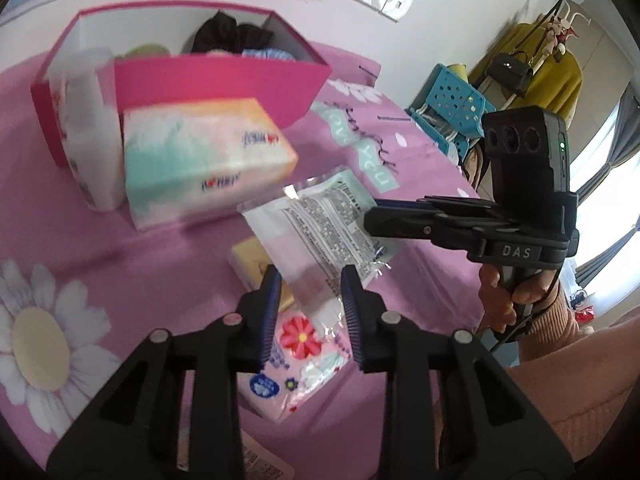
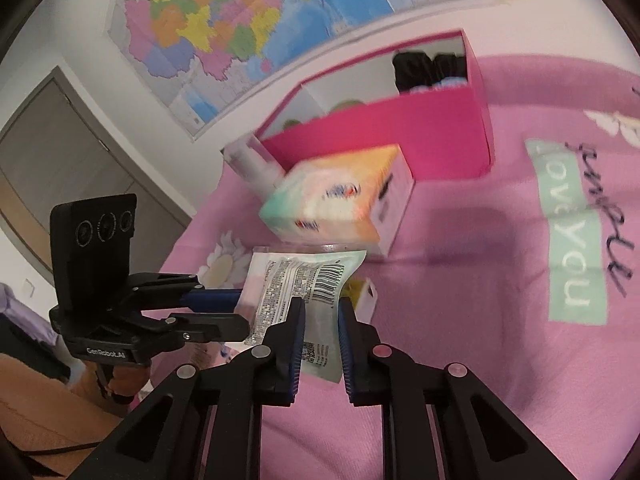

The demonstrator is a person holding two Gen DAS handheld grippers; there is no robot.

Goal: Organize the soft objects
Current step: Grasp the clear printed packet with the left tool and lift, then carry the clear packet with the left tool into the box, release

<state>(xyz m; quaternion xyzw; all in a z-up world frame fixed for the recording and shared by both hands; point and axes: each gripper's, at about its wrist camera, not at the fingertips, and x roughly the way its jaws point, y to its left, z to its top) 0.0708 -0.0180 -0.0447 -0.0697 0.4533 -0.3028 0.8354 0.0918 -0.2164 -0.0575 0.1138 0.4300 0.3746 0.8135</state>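
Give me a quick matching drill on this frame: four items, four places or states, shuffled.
Items:
1. clear printed packet
2. pastel tissue pack
3. pink box
4. floral pack

States:
A. open-topped, dark fabric inside
B. held by both grippers
C. lying on the sheet below the left gripper
D. in front of the box

The right gripper is the other one on the packet.

Pairs: 1-B, 2-D, 3-A, 4-C
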